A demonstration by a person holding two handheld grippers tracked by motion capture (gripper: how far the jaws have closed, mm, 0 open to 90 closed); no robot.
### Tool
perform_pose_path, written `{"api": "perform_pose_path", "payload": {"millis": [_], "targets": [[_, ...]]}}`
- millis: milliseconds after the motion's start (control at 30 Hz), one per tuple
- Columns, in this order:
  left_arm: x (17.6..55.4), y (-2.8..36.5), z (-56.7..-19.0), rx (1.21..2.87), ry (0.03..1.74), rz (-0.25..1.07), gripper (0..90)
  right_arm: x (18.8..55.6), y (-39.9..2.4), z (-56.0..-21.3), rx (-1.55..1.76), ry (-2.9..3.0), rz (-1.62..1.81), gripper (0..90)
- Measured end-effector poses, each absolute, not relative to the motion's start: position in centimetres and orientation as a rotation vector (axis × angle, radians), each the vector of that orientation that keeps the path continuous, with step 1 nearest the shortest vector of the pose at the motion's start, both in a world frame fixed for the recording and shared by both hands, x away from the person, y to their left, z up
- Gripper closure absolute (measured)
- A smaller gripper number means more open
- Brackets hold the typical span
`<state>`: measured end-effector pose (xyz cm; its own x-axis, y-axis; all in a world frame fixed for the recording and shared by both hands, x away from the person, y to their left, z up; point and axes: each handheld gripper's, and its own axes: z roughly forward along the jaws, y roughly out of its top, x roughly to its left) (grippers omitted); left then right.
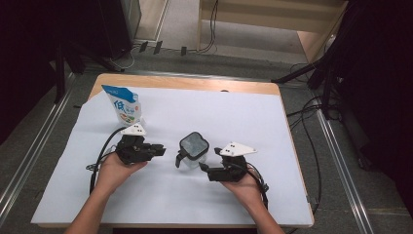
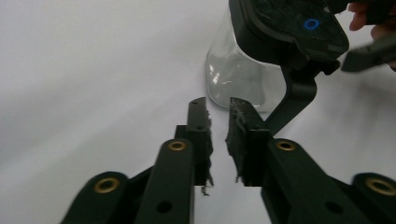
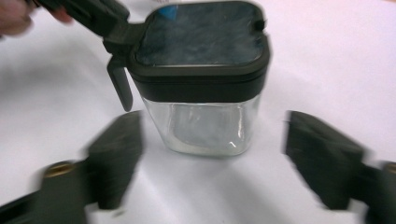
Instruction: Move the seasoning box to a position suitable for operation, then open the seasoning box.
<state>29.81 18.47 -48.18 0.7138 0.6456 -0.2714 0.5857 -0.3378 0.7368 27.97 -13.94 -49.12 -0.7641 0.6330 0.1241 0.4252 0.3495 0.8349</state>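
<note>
A: So, where is the jar, and what are my two hand-held grippers doing?

B: The small clear square jar with a black hinged lid [image 1: 193, 150] stands upright mid-table on the white paper sheet [image 1: 243, 122], between my grippers. My left gripper [image 1: 158, 149] has its jaws nearly together with nothing between them, tips just short of the jar's black lid latch [image 2: 299, 91]. My right gripper [image 3: 212, 161] is spread wide, one jaw on each side of the glassy body, not touching.

A: How will it handle?

B: I judge it light, rigid and slick, apparently empty. I'd grip the clear walls low, steadying it before working the latch.

A: Any writing?

B: A blue-and-white stand-up pouch [image 1: 123, 105] near the far left corner bears a large blue character; I can't read the rest. The lid shows a small blue ring mark [image 2: 311, 23].
</note>
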Motion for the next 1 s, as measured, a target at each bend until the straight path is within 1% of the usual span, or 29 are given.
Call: {"api": "perform_pose_path", "payload": {"millis": [33, 100, 133, 200, 233, 400, 733, 1000], "targets": [[29.8, 18.4, -48.2, 2.034, 0.933, 0.087, 82.5, 28.0, -14.2, -49.0, 0.962, 2.384, 1.387, 38.6], [29.6, 18.2, -48.2, 2.021, 0.906, 0.077, 89.6, 28.3, -14.6, -48.7, 0.980, 2.382, 1.415, 46.5], [29.6, 18.1, -48.2, 2.012, 0.891, 0.070, 90.0, 28.5, -14.7, -48.6, 0.988, 2.388, 1.421, 49.6], [29.6, 18.0, -48.2, 2.007, 0.886, 0.065, 90.0, 28.7, -14.8, -48.6, 0.991, 2.406, 1.449, 59.4], [29.6, 17.6, -48.4, 2.020, 0.889, 0.059, 90.0, 28.8, -14.7, -48.7, 0.987, 2.414, 1.456, 66.3], [29.5, 17.1, -48.8, 2.034, 0.892, 0.067, 90.0, 29.0, -14.5, -48.7, 0.985, 2.441, 1.466, 89.4], [29.5, 16.1, -49.3, 2.059, 0.888, 0.073, 90.0, 29.3, -14.2, -48.5, 0.969, 2.443, 1.489, 90.0], [29.5, 15.3, -49.5, 2.067, 0.861, 0.044, 90.0, 29.4, -14.3, -48.6, 0.975, 2.438, 1.491, 90.0]]}}
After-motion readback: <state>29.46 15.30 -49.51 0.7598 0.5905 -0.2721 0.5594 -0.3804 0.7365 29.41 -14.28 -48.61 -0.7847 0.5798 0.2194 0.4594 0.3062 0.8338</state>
